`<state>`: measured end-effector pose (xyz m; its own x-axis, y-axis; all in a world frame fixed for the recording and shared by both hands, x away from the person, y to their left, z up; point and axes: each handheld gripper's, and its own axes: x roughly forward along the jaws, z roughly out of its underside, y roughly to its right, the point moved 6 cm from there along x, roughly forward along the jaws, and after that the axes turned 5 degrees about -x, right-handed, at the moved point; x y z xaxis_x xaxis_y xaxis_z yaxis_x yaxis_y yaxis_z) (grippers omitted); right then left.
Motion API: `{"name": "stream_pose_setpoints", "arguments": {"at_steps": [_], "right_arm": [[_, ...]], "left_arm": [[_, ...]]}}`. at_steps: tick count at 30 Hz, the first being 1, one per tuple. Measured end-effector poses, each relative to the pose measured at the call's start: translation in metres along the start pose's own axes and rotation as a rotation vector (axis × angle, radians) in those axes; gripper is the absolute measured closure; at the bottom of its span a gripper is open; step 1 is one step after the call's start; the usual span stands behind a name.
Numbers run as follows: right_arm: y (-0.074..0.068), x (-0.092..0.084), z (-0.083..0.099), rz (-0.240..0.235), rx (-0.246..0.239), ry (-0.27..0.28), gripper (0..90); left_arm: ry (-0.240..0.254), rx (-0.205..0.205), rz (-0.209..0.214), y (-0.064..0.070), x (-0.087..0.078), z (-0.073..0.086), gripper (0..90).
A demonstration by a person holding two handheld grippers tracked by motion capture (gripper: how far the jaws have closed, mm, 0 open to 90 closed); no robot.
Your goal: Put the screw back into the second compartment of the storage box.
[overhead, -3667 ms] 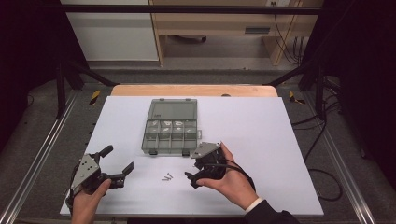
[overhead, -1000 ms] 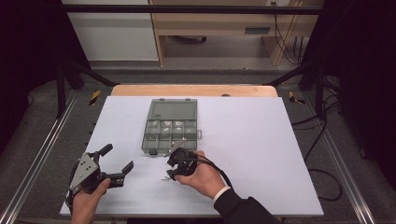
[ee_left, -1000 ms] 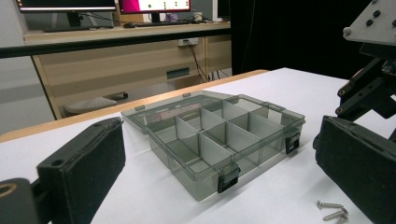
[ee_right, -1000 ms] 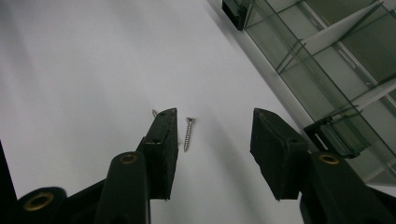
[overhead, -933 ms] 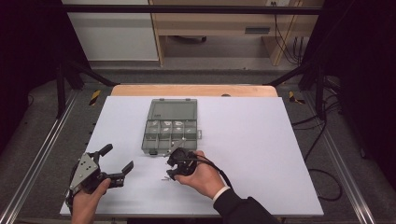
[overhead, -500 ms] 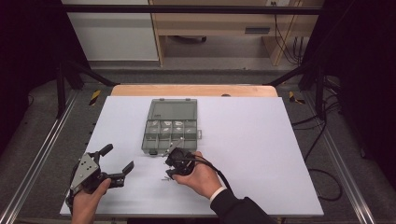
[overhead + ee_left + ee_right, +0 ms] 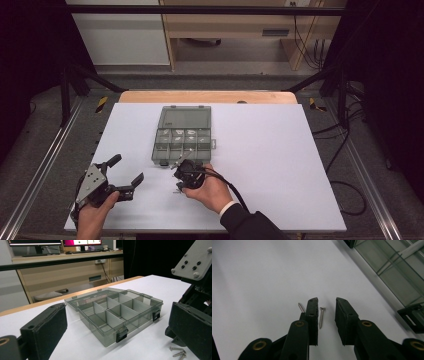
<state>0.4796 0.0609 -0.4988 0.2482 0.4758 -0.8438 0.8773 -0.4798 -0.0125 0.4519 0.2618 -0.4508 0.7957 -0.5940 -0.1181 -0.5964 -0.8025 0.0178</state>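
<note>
Change: since 3.7 s ago I see the right gripper [image 7: 181, 178] has shifted left and toward the screws; the left gripper [image 7: 126, 174] has stayed where it was.
Right gripper state: jaws apart by a narrow gap, straddling one screw [image 7: 321, 317] that lies flat on the table between them; I cannot tell whether either jaw touches it. Nothing is clamped.
Second screw: a second screw [image 7: 301, 307] lies just outside the left-hand jaw in the right gripper view, partly covered by that jaw.
Left gripper state: jaws wide apart, holding nothing, resting low near the front left of the table [image 7: 280, 150].
Jaw material: matte black blocks with flat inner faces, brass-coloured pivot bushings behind.
Screws: small, silver, metal, threaded, with flat heads. In the left gripper view I count a loose cluster [image 7: 178, 352], partly cut off by that view's right-hand jaw.
Organizer box: smoky translucent plastic organizer box [image 7: 181, 140], rectangular, lid [image 7: 185, 118] folded open flat behind it, divided into compartments, black latches [image 7: 121, 335] on the front wall. It sits near table centre, just beyond the right gripper.
Hard to make out: compartment contents show as pale specks from the high view; I cannot identify them.
Table surface: smooth white sheet over a wooden top.
</note>
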Motion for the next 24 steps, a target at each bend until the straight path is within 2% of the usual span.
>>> {"name": "stream_pose_setpoints", "arguments": {"at_steps": [8,24], "right_arm": [[-0.0013,0.0035,0.0006,0.001,0.008,-0.005,77.9],[-0.0031,0.0075,0.0018,0.006,0.002,-0.010,80.6]], "left_arm": [[-0.003,0.003,0.001,0.0006,0.0003,0.0002,1.6],[-0.005,0.006,0.004,0.0013,0.0008,0.0004,1.7]]}}
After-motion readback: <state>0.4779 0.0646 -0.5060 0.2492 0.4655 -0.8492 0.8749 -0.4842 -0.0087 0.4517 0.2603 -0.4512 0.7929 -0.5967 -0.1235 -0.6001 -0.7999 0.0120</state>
